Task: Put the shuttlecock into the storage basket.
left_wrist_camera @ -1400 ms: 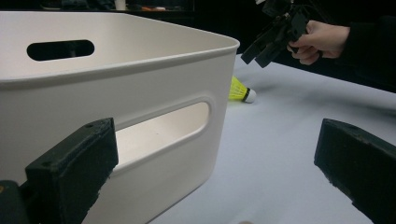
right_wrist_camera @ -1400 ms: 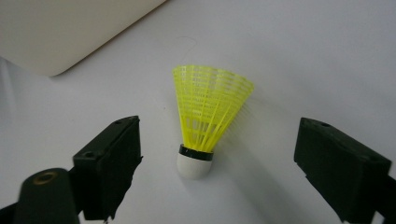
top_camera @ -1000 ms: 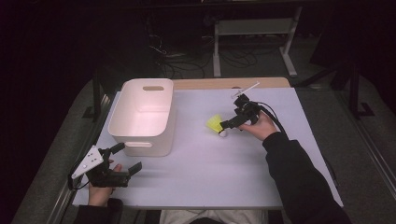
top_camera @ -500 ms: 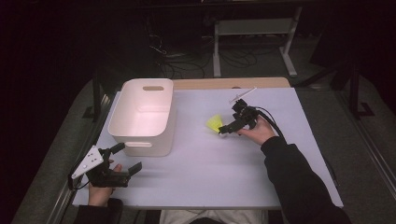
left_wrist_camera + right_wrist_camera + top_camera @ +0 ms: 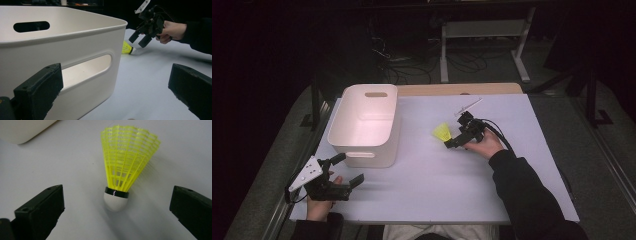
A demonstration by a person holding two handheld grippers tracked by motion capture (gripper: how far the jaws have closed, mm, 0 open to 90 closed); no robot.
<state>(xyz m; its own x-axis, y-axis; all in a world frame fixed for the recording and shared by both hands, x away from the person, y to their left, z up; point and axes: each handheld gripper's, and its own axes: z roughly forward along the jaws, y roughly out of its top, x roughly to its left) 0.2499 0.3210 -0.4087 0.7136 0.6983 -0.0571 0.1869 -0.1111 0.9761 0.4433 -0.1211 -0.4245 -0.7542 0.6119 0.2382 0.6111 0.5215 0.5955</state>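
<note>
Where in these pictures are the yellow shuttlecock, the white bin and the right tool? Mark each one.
yellow shuttlecock [image 5: 126, 167]: right gripper view, on its mesh skirt.
white bin [image 5: 343, 136]: high view, on its left rim.
right tool [image 5: 451, 144]: high view, midway between its open fingertips, just right of the shuttlecock.

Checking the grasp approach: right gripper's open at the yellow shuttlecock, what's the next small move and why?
Probably ease the right gripper a little further forward, then close. Its jaws stand wide open on either side of the yellow plastic shuttlecock, whose white cork tip lies on the table just ahead of them, untouched.
</note>
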